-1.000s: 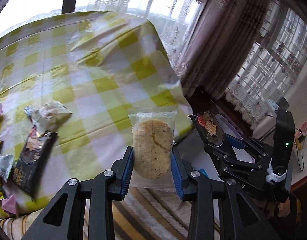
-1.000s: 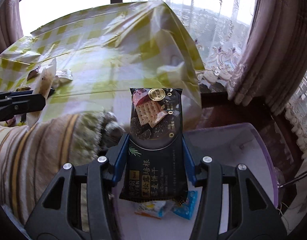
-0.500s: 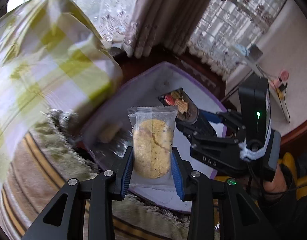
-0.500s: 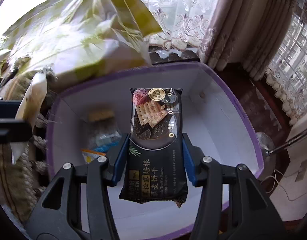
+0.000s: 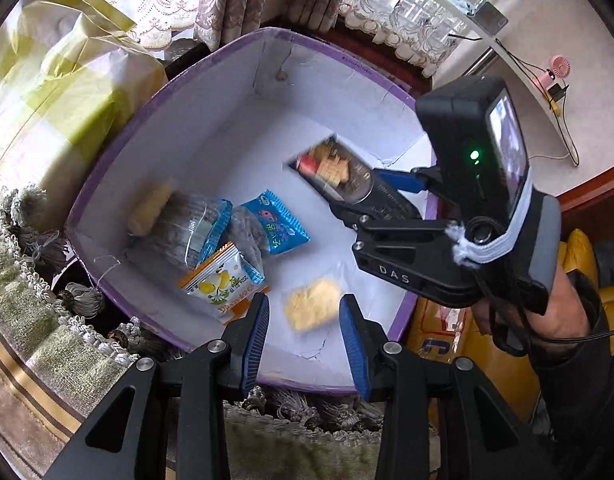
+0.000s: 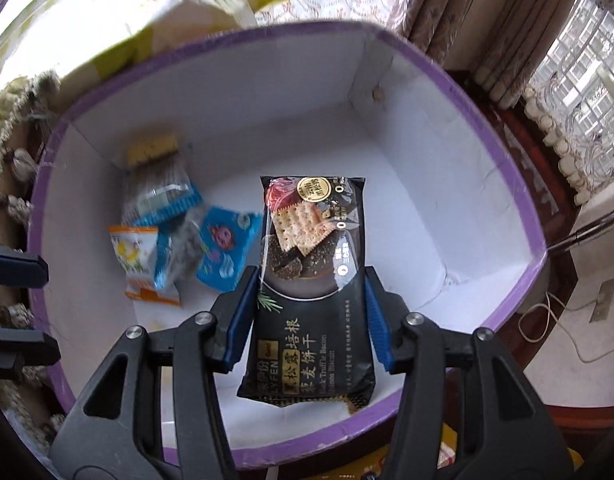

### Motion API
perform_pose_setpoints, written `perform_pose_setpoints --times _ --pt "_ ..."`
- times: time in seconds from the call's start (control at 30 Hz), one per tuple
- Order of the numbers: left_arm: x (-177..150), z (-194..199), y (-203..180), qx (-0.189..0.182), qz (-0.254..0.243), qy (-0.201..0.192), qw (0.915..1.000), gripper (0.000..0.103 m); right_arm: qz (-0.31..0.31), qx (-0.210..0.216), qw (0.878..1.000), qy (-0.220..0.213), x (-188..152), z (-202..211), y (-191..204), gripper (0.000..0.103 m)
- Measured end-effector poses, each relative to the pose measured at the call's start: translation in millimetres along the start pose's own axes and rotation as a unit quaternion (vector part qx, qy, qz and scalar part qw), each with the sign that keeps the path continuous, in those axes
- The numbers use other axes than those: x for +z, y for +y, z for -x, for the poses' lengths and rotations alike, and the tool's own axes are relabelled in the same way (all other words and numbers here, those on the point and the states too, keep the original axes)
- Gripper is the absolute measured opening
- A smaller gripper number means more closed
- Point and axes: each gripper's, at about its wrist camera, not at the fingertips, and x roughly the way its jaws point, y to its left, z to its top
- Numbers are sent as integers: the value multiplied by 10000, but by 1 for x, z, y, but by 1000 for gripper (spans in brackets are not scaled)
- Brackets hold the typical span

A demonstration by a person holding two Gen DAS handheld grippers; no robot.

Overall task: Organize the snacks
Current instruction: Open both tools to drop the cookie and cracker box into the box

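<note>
Left gripper (image 5: 304,301): its jaws stand narrowly apart, and we see no pad pressing on anything.
Yellow cracker packet (image 5: 313,310): it shows in the gap beyond the left fingertips, tilted and blurred. It seems loose over the box floor, but we cannot tell whether it already lies there.
Right gripper (image 6: 311,276): it is clamped on the black biscuit packet (image 6: 311,280) by its lower half. The packet's printed end sticks out past the pads, above the box.
Hand (image 5: 547,312): we see it in a dark sleeve, around the right gripper's handle.
Purple-rimmed box (image 6: 267,100): it is white inside and open-topped, and both grippers point down into it.
Snacks on the box floor: a blue packet (image 5: 277,222), an orange-and-white lemon packet (image 5: 223,284) and a clear packet with a blue edge (image 5: 187,228) overlap in a heap. A small yellow piece (image 5: 149,210) lies by the wall.
Around the box: a yellow-checked tablecloth (image 5: 47,92) hangs on one side and a fringed green cloth (image 5: 47,320) lies below it.
</note>
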Motion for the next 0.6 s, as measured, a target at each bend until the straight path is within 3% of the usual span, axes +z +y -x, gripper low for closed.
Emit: perform_pose_setpoints --times 0.2,0.33,0.43,0.6 --pt "-4 11 9 -130 235 -267 9993 39 22 22 10000 -46 -2 6 2 59" --pt "-4 31 17 -81 439 -749 9962 41 -11 113 9998 -179 5 15 7 59" --pt "-8 54 37 150 775 -1286 9886 52 -24 235 9991 -338 14 23 17 59" --pt "-24 91 80 370 1450 -1923 9699 55 47 476 9964 -698 34 40 42 61"
